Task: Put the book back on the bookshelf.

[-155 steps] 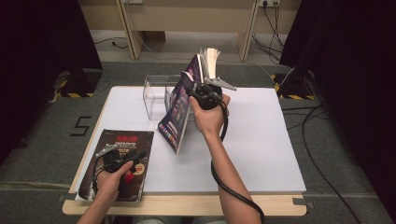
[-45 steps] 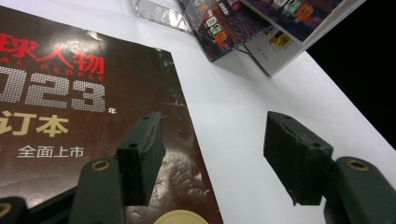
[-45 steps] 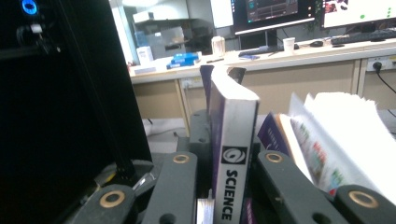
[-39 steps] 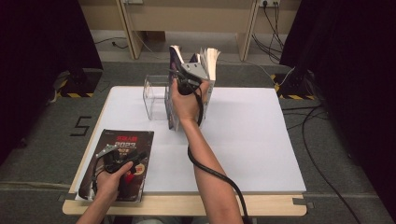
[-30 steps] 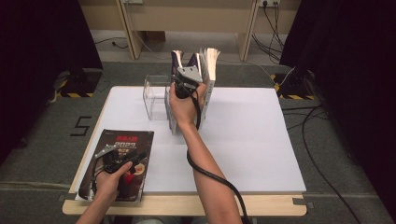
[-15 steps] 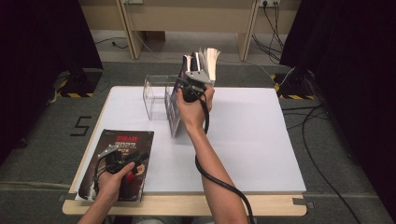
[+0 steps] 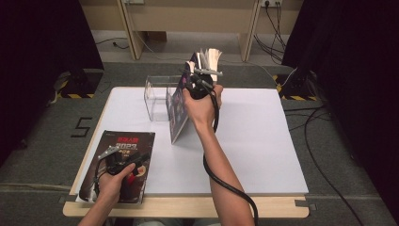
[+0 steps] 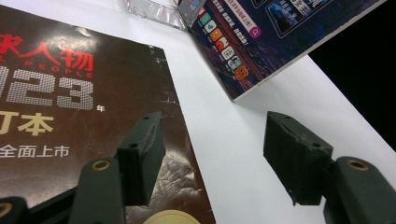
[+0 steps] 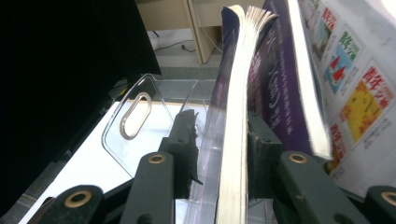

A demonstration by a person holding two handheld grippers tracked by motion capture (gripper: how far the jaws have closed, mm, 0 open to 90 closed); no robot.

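Beside the clear acrylic holder, the right gripper has been loosening around a purple magazine — floppy, slippery; grip its spine; left gripper gapes empty.

The left gripper is held low at the near left, gripped by the left hand, its forearm entering from the bottom edge; in the left gripper view its jaws are seen standing well apart with nothing between them. The right forearm is stretched forward and up from the bottom edge, the right hand wrapped around the raised right gripper, cable trailing along the arm. Its jaws have just been opening, with bound pages between them, the pads being close on either side.
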